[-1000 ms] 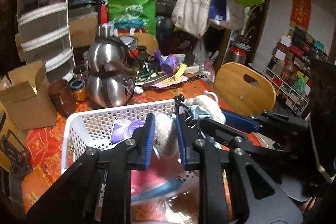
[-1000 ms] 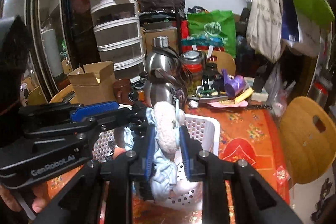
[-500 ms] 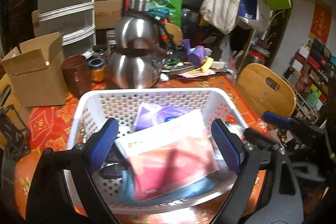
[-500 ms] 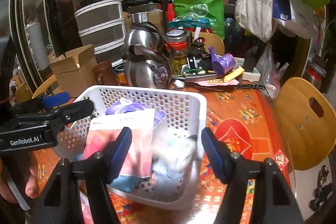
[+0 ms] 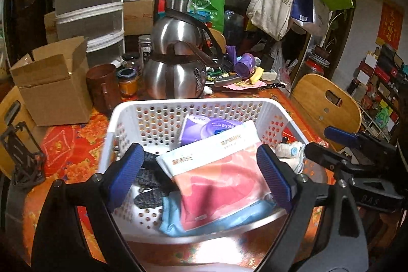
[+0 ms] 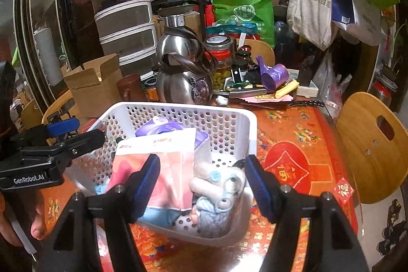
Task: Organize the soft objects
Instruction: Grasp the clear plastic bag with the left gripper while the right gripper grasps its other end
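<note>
Grippers: left hand-held gripper (image 5: 201,180) & right hand-held gripper (image 6: 204,185) both spread wide, empty, over basket (image 5: 270,103).
Plush (image 6: 219,198): lying in basket's right end, beside pouch (image 5: 219,177).
Behind basket: kettle (image 5: 176,68), box (image 5: 51,83) on tabletop (image 6: 288,129).
Right view only: plush's face is seen.

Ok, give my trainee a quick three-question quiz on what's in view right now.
1. True or false: both grippers, left and right, are open.
2. Where does the plush toy lie? A) on the tablecloth B) in the basket C) on the chair
3. Fill in: the pink packet rests on top of a ____ packet.

Key: 1 true; 2 B; 3 purple.
</note>
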`<state>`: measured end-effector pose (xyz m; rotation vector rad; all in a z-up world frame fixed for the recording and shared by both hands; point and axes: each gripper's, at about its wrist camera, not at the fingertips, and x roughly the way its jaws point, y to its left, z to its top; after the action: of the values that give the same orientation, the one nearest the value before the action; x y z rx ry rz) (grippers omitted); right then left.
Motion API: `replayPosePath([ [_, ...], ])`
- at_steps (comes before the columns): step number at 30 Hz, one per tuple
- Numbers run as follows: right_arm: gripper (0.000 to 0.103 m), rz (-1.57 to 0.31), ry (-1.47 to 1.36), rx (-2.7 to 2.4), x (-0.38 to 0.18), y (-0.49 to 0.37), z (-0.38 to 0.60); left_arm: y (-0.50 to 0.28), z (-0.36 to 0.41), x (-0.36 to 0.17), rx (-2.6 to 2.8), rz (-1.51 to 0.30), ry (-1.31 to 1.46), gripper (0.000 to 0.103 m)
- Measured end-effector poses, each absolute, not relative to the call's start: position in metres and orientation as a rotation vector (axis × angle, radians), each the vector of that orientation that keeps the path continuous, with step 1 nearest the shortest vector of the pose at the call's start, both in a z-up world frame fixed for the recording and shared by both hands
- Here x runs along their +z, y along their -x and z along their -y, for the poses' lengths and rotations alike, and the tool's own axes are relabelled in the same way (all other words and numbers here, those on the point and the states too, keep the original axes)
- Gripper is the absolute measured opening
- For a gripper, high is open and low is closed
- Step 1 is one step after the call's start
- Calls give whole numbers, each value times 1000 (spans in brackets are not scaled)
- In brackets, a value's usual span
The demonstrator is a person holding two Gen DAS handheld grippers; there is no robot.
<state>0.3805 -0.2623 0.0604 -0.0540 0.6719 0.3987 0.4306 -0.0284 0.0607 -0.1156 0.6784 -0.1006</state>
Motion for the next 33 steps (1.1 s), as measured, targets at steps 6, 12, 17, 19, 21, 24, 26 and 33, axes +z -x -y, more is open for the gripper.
replayPosePath([
  [6,73,-649,49,395,58,-354,267,-390,11,63,-68,-664,107,89],
  [12,76,-638,44,363,38,-299,285,-325,-25,46,-10,-669,118,91],
  [17,81,-697,32,363,-5,-254,296,-295,-55,4,0,-734,171,93],
  [19,81,-737,19,380,-26,-238,295,-288,-63,-15,-4,-754,197,93],
  [21,81,-765,9,405,-42,-226,293,-284,-68,-35,0,-782,212,93],
  [24,81,-779,9,430,-55,-212,287,-281,-72,-63,-10,-814,221,93],
  [26,81,-794,29,441,-61,-206,281,-279,-74,-73,-28,-825,232,93],
  [33,80,-818,87,477,-77,-200,257,-282,-67,-98,-49,-857,204,93],
])
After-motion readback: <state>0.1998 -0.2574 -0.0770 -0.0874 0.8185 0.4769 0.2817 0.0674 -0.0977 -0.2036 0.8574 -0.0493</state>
